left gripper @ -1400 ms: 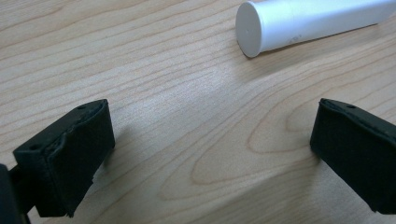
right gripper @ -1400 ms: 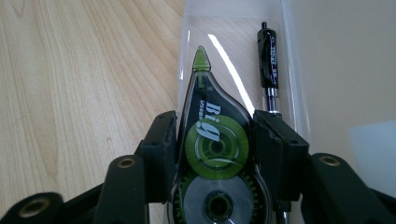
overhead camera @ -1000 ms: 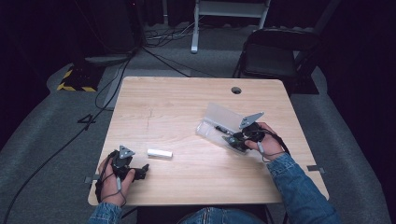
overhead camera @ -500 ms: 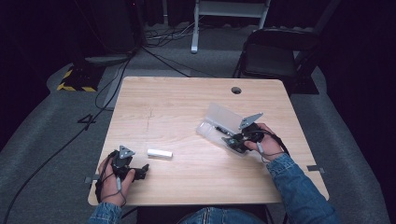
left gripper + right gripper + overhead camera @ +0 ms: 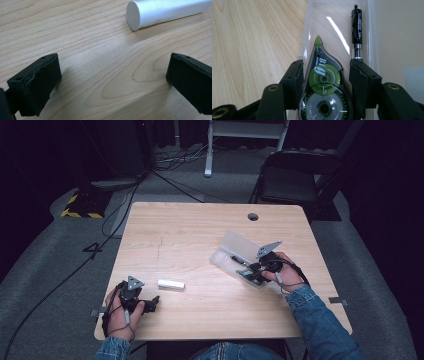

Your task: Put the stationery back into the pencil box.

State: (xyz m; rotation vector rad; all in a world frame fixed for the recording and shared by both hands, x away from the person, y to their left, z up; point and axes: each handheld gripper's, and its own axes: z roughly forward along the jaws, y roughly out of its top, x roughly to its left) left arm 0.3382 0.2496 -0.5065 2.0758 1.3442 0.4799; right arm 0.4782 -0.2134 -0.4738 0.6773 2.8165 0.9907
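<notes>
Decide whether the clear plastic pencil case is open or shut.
Open: the clear plastic pencil case has its lid folded back, exposing a green correction-tape dispenser and black pen.

Materials and finishes on the bench

Matt wood-grain table (image 5: pixel 200 235) is carrying a glossy clear plastic case (image 5: pixel 332 22), translucent tape dispenser (image 5: pixel 323 82) and smooth white tube (image 5: pixel 165 11).

The word "Big" stands in white letters on the green wheel of the correction tape roller (image 5: pixel 323 85) — that is how it looks in the right gripper view. The black pen (image 5: pixel 357 27) beside it has small white print on its side, too tiny to read. On the grey floor (image 5: pixel 60 270) left of the table is a big dark "4" (image 5: pixel 93 251).
</notes>
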